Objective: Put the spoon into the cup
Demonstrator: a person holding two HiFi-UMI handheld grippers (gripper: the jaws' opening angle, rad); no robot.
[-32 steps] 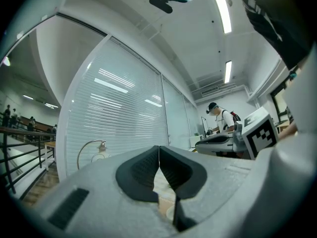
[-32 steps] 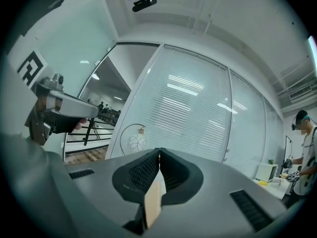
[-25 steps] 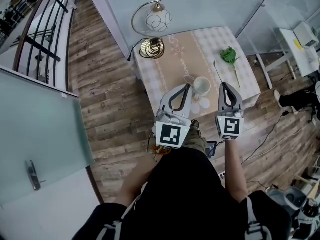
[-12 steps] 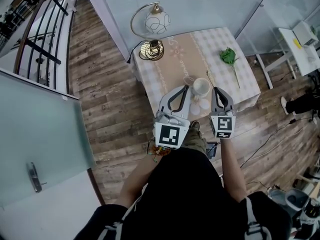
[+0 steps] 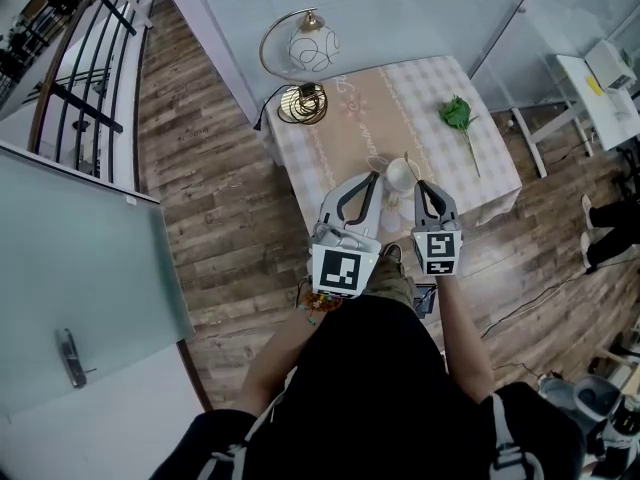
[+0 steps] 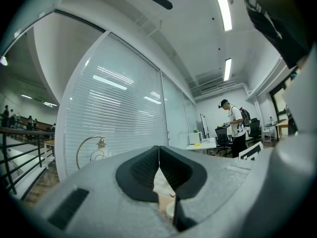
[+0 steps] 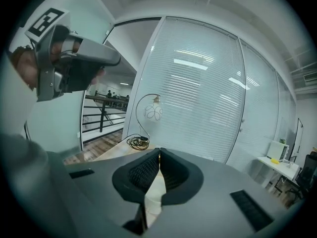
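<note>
The right gripper (image 5: 421, 186) has its jaws pinched on the handle of a thin metal spoon (image 5: 408, 161); in the right gripper view only a pale sliver of it shows between the pressed black pads. In the head view the spoon sticks out from the jaw tips toward 11 o'clock, its far end over the right side of the white round ceramic cup (image 5: 401, 175). The cup stands on the small table with a beige checked cloth (image 5: 350, 118), near the table's 6 o'clock edge and just at 11 o'clock from the right gripper's tips. The left gripper (image 5: 374, 176) sits at the cup's 9 o'clock, just beside it, jaws pressed together with nothing between them. A curved brass-armed lamp with a white globe (image 5: 314, 43) stands at the table's 11 o'clock corner. A green artificial flower (image 5: 457, 111) lies at the table's 2 o'clock side, well apart from the cup.
</note>
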